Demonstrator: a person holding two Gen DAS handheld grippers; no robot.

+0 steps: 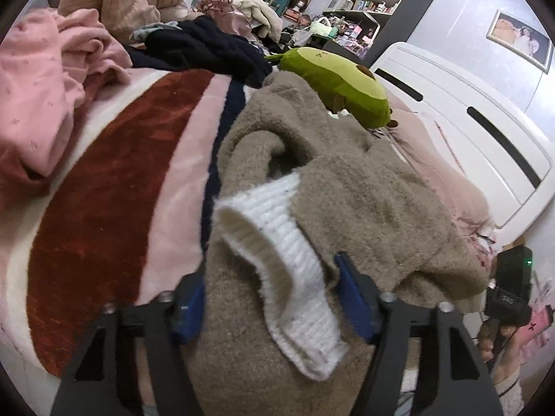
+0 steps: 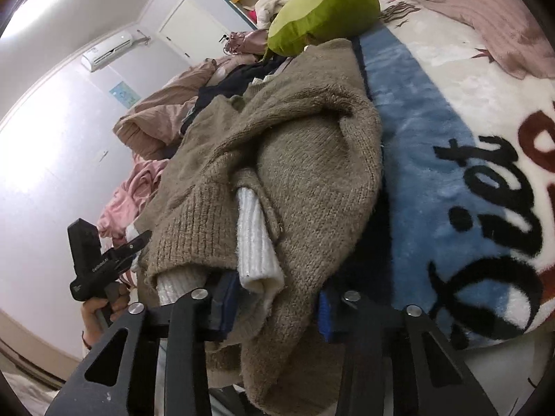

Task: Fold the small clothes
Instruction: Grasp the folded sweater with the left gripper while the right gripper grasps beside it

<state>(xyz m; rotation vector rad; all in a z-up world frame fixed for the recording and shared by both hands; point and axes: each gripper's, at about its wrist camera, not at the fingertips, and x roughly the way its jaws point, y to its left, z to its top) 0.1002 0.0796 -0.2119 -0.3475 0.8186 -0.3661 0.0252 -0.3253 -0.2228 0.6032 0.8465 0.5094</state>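
A taupe knitted sweater (image 1: 364,190) with white ribbed cuffs (image 1: 277,242) lies bunched on the bed. My left gripper (image 1: 270,298) is shut on its near edge, with the blue pads (image 1: 353,298) pressing into the knit and one cuff draped between them. In the right wrist view the same sweater (image 2: 305,138) fills the middle. My right gripper (image 2: 275,308) is shut on a thick fold of it, beside a white cuff (image 2: 255,242). At the sweater's left edge a hand (image 2: 100,312) holds the other tool's black handle.
A green avocado plush (image 1: 336,83) lies just behind the sweater. Pink clothes (image 1: 45,79) and dark clothes (image 1: 208,48) are heaped at the far left. A fleece blanket (image 2: 416,138) with lettering covers the bed. The white headboard (image 1: 468,121) is on the right.
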